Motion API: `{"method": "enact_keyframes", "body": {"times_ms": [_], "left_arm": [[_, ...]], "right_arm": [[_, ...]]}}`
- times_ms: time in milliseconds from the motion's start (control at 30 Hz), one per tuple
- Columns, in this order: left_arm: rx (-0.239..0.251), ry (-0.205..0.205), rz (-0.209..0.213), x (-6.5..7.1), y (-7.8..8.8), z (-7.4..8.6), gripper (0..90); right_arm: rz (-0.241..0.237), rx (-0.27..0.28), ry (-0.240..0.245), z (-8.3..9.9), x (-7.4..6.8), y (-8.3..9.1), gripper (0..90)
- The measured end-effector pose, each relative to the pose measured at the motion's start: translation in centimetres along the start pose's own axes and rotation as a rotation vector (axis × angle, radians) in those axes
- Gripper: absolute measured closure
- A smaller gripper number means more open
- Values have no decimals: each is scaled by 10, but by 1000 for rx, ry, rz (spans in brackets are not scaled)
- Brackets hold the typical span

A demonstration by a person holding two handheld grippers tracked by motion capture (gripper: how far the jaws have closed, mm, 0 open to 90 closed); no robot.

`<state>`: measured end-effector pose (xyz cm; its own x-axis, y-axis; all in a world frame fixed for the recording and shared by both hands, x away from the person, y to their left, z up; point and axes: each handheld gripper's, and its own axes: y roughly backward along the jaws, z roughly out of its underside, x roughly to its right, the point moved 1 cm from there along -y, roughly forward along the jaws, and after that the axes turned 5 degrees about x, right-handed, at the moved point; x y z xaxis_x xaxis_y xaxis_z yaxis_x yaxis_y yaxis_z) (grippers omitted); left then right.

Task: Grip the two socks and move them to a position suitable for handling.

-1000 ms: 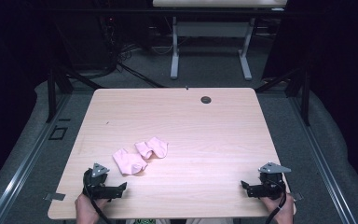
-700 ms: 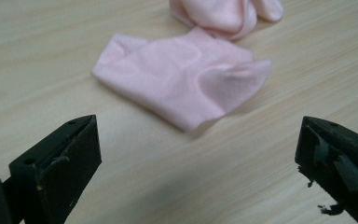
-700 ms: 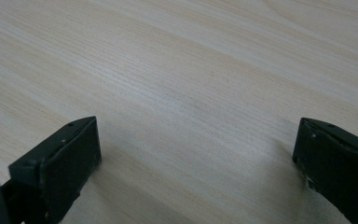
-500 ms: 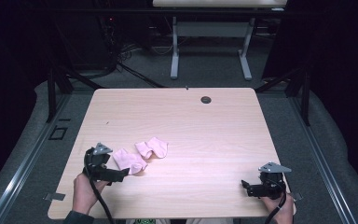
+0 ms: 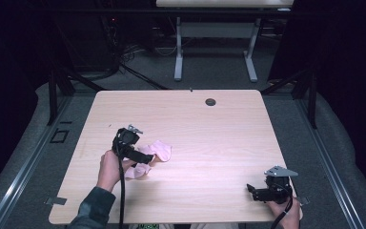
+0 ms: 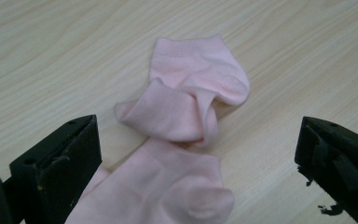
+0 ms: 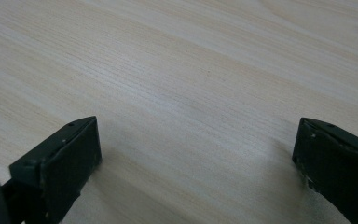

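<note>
Pale wood table (image 5: 209,138) bears pink socks (image 6: 186,140) beneath wide-open left tool (image 5: 140,157); right tool (image 5: 252,190) likewise wide.

Left tongs (image 5: 145,160): carried by the left hand (image 5: 108,167), forearm extended forward from the near edge, jaws spread wide and angled forward to the right. Right tongs (image 5: 251,189): held low by the right hand (image 5: 286,210) at the near right, jaws spread wide, pointing left.

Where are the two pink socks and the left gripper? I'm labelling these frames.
Far sock (image 6: 200,84), left gripper view, on its flat upper half.
Near sock (image 6: 168,186), left gripper view, mid-body.
Left gripper (image 5: 143,159), high view, between its open jaw tips, over the socks.
</note>
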<state>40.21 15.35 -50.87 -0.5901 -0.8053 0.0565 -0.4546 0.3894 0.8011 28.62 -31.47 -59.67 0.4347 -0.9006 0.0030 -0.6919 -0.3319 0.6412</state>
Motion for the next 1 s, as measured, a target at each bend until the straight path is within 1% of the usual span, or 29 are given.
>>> {"method": "enact_keyframes", "body": {"times_ms": [33,67,100,133,167,200,233,267,300,333,367,467,533,567,633,700,800,900,1000], "left_arm": [[-22,12,3,-2,-12,-6,18],[-22,12,3,-2,-12,-6,25],[-43,10,-8,-2,-21,-11,46],[-43,10,-8,-2,-21,-11,68],[-55,9,-7,-1,-28,-14,68],[-78,9,-6,1,-38,-17,118],[-78,9,-6,1,-38,-17,147],[-97,15,-15,1,-47,-20,147],[-103,18,-15,1,-51,-21,199],[-103,18,-15,1,-51,-21,240],[-116,21,-19,0,-56,-22,240],[-148,24,-23,1,-66,-21,335],[-164,20,-27,2,-71,-19,384],[-165,23,-22,2,-73,-18,410],[-179,30,-29,2,-77,-16,455],[-173,21,-44,2,-77,-16,500],[-166,17,-46,2,-77,-16,593],[-159,19,-36,1,-76,-16,713],[-155,18,-24,0,-76,-16,781]], "right_arm": [[-3,5,-5,0,0,0,1],[-4,1,-2,0,0,0,1],[0,-1,0,0,0,0,1],[-1,-1,0,0,0,0,1],[-1,-1,0,0,0,0,1],[0,4,-4,0,0,0,1],[0,4,-4,0,0,0,1],[-1,0,-1,0,0,0,1],[-1,5,-4,0,0,0,1],[-1,5,-4,0,0,0,1],[-1,0,-1,0,0,0,1],[1,0,-1,0,0,0,1],[1,4,-5,0,0,0,1],[0,4,-4,0,0,0,1],[1,5,-6,0,-1,0,1],[0,5,-6,0,-1,0,1],[3,4,-5,0,0,0,1],[3,5,-6,0,0,0,2],[2,5,-6,0,0,0,2]]}}
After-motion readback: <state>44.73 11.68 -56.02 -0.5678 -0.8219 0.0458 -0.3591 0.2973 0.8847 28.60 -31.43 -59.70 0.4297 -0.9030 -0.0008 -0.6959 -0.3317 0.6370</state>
